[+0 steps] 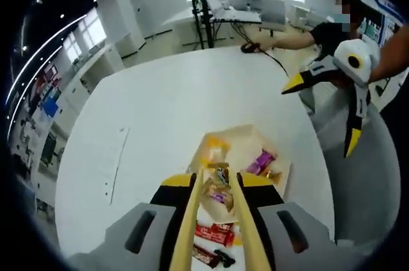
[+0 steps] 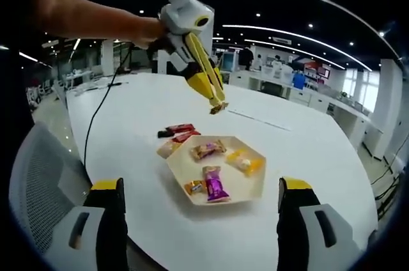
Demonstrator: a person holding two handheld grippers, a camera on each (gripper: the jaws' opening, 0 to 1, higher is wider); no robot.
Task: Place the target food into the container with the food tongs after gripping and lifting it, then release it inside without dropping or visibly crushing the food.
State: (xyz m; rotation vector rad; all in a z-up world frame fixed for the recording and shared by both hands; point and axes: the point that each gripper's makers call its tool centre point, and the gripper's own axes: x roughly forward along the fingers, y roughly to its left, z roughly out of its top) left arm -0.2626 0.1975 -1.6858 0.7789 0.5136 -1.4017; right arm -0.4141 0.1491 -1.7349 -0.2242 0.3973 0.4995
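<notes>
Right claw [image 2: 198,220] wide; left claw's tongs [image 2: 206,79] pinching candy [image 2: 218,108] above tray [image 2: 192,178].

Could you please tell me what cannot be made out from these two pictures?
- Snack in the tongs: too small in the right gripper view to name.
- Red bars beside the tray: partly hidden by the tongs in the left gripper view; print blurred.
- Right gripper: jaw tips cut off by the bottom edge.

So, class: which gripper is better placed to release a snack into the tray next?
Left. The left gripper holds yellow food tongs clamping a small wrapped snack above the white hexagonal tray; the right gripper is open, off to the side.
</notes>
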